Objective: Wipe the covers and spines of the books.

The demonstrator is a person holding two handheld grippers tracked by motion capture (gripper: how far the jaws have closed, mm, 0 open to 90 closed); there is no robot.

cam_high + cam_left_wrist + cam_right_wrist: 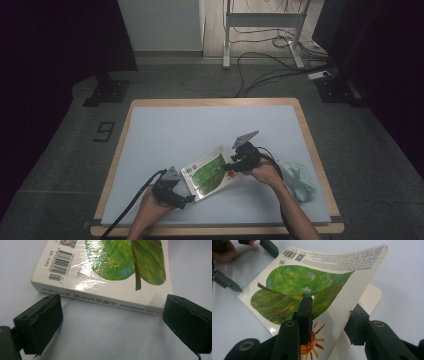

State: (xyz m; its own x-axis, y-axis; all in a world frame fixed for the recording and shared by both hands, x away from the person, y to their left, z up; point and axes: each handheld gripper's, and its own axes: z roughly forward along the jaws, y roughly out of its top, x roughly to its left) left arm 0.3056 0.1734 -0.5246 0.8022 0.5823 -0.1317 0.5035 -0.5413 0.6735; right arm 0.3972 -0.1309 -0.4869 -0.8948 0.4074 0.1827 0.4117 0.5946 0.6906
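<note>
A glossy white picture book with a big green leaf on its cover [212, 171] lies near the front middle of the grey-topped table [200, 130]. The right tongs [329, 315] have one jaw lying on top of the cover and the other beneath its lifted right edge, raising that cover off the pages; whether the pads actually pinch it I cannot tell. The left tongs [111, 322] rest released, jaws spread wide, just beside the book's spine. A crumpled pale green cloth [298, 180] sits at the right edge.
</note>
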